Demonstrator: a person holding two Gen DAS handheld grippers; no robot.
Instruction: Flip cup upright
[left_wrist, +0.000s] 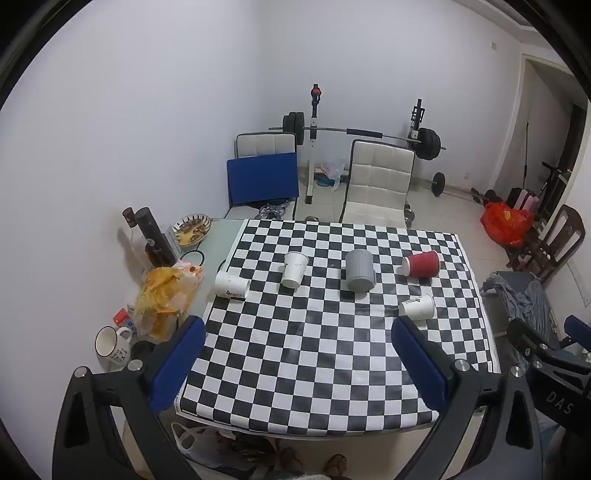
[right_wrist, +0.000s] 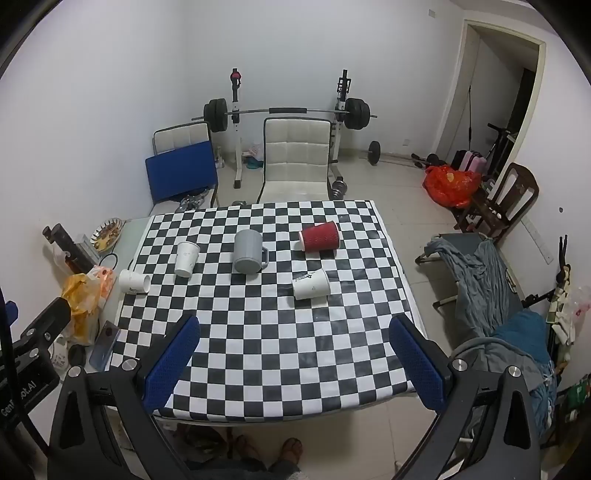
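Several cups sit on the checkered tablecloth (left_wrist: 314, 350). A white paper cup (left_wrist: 231, 284) lies on its side at the left edge. A second white cup (left_wrist: 293, 269) stands upright. A grey mug (left_wrist: 359, 275) stands upside down. A red ribbed cup (left_wrist: 422, 264) lies on its side. A third white cup (left_wrist: 417, 306) lies on its side nearest me. In the right wrist view they show as white cup (right_wrist: 133, 281), white cup (right_wrist: 185, 258), grey mug (right_wrist: 248, 251), red cup (right_wrist: 320, 236) and white cup (right_wrist: 311, 284). My left gripper (left_wrist: 297, 328) and right gripper (right_wrist: 293, 328) are open and empty above the table's near part.
Left of the cloth stand a dark bottle (left_wrist: 153, 236), a dish of food (left_wrist: 192, 229), a yellow bag (left_wrist: 166, 299) and a white mug (left_wrist: 112, 343). Two white chairs (left_wrist: 376, 184) and a barbell rack (left_wrist: 362, 133) stand behind the table. A cot with clothes (right_wrist: 491, 280) is at right.
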